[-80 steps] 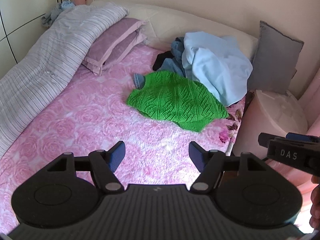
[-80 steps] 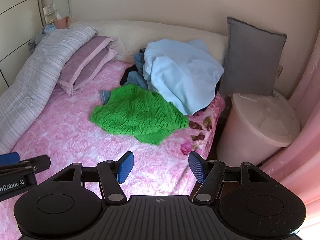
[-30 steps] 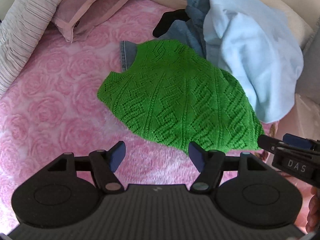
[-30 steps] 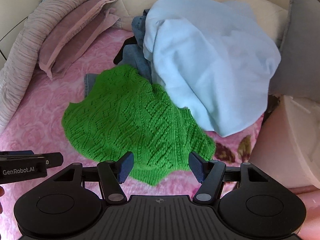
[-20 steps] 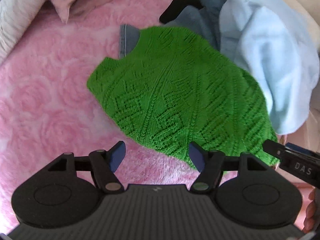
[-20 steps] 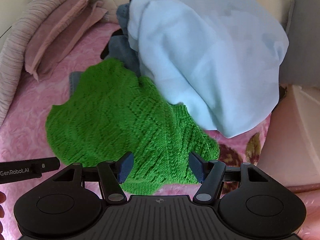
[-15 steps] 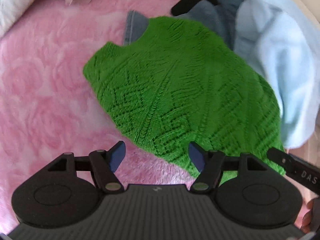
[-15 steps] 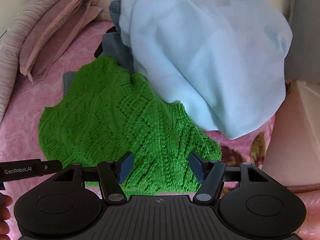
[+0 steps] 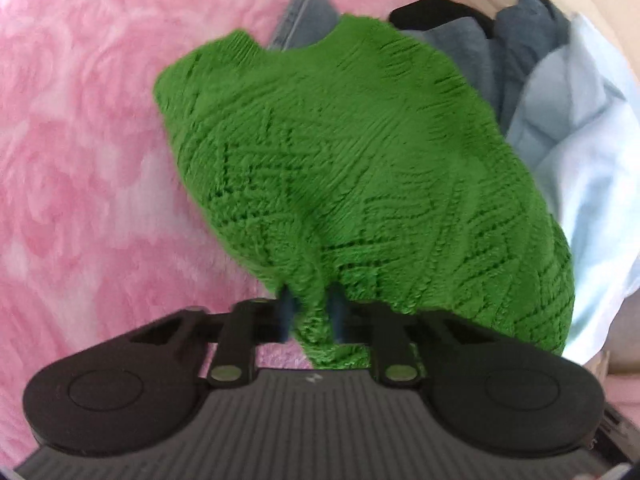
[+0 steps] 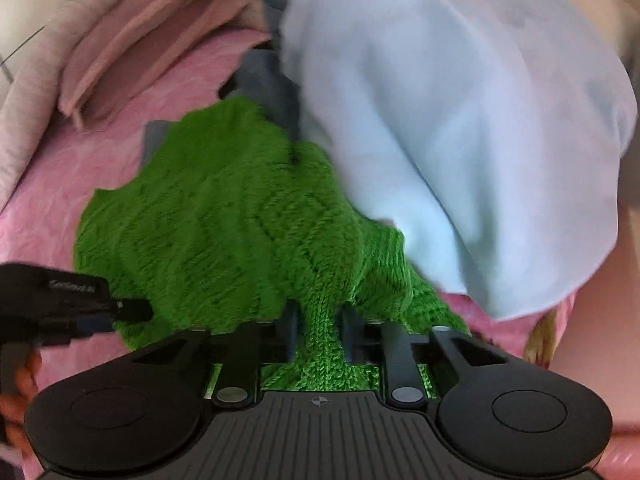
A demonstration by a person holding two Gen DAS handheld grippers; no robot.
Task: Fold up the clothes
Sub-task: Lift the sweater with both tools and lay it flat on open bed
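Nearest me, my left gripper (image 9: 311,312) is closing its jaws on a bunched fold at the near edge of the bright green cable-knit sweater (image 9: 360,168), the blue pads pinching the knit between them. My right gripper (image 10: 318,332) is closing too, with a twisted rope of the same sweater's near hem squeezed between its pads and more knit pooled behind them. In the right wrist view the left gripper's black body pokes in from the left at the sweater's near-left edge. The sweater lies spread on the fuzzy pink rose-patterned bedspread (image 9: 80,140), a little right of the middle of the bed. Beyond it, touching its far edge, sits a heap of grey-blue denim garments (image 9: 480,56), and a large pale blue fleece cloth (image 10: 460,140) drapes over the sweater's far-right side. Farthest left lie flat mauve pillows (image 10: 132,48).
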